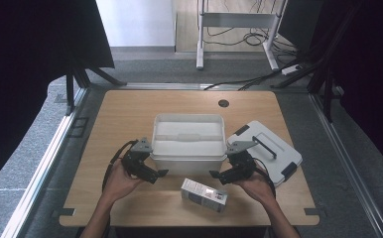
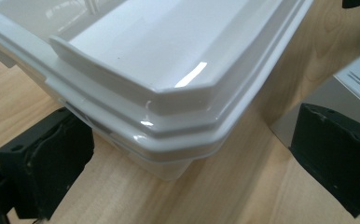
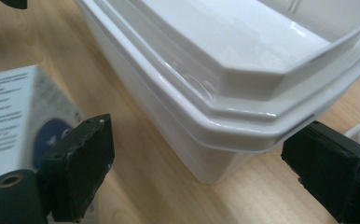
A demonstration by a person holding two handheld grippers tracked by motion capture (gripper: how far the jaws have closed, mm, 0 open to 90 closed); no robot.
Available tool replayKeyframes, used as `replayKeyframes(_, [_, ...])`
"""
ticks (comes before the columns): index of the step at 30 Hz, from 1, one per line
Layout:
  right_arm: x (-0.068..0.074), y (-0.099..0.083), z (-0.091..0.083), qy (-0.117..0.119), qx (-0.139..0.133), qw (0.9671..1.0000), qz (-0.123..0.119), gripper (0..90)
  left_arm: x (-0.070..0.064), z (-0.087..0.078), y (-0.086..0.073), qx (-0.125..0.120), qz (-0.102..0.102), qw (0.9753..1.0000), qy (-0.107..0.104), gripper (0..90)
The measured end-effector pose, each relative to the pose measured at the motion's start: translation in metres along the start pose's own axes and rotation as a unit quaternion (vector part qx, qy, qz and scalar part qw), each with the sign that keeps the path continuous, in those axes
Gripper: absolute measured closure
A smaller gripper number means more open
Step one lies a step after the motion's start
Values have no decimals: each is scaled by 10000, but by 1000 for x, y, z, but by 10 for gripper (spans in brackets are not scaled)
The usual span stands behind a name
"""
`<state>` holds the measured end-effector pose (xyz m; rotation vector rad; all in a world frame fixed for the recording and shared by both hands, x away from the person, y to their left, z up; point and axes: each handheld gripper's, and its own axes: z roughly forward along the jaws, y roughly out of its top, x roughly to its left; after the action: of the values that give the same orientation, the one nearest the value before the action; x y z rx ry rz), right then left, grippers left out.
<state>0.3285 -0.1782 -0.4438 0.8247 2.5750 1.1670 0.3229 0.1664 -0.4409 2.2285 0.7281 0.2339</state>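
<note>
The white plastic bin stands open-topped on the wooden table, and all places below are given relative to it. Your left gripper sits at the bin's near left corner and your right gripper at its near right corner; in each gripper view the two black jaws stand wide apart, straddling a corner of the bin without touching it and holding nothing. Just in front of the bin lies a small printed carton; to its right rests the grey-white lid with its dark handle. Judging by its thin glossy walls, the bin is probably light, fairly stiff at the stepped rim, and springy lower down. The smooth surface looks slippery, so a pinch on the bare wall may slide. The projecting rim lip appears the best purchase: close one jaw inside and one outside it, on both short sides at once, to keep the bin level. Whether anything lies in it cannot be told with certainty.
</note>
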Motion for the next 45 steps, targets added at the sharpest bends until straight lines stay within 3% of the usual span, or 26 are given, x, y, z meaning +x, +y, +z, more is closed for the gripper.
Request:
replayKeyframes(6, [9,-3,-6,-16,75,9999,-83,84,-9,-5,-4,57,57,10000,-34,0])
replayKeyframes(9, [11,-3,-12,-9,56,9999,-144,115,-8,-10,-1,256,308,9991,-136,0])
replayKeyframes(11, [10,-4,-15,18,23,9999,-127,107,-7,-12,-1,303,345,9989,-128,0])
replayKeyframes(12, [7,-8,-19,-130,56,9999,-82,60,-2,-16,-2,430,432,9981,-80,0])
replayKeyframes(13, [7,-8,-19,-130,56,9999,-82,60,-2,-16,-2,430,432,9981,-80,0])
replayKeyframes(14, [2,-15,-21,-277,107,9996,5,27,1,-19,-3,459,433,9980,-83,0])
replayKeyframes(20, [-11,-43,-21,-468,200,9981,346,0,28,-34,-8,639,523,9966,-25,4])
replayKeyframes(23, [-13,-51,-19,-513,239,9975,413,0,34,-38,-6,694,603,9958,-7,5])
replayKeyframes(30, [-15,-78,-10,-660,366,9955,578,0,50,-53,9,801,870,9930,52,6])
replayKeyframes(36, [-16,-95,-2,-773,414,9934,741,0,59,-64,27,814,1045,9912,-35,45])
replayKeyframes(40, [-13,-101,0,-932,314,9931,645,0,63,-68,43,844,1220,9889,-114,144])
replayKeyframes(45, [-13,-101,0,-929,319,9932,622,0,63,-69,68,793,1399,9868,-203,177])
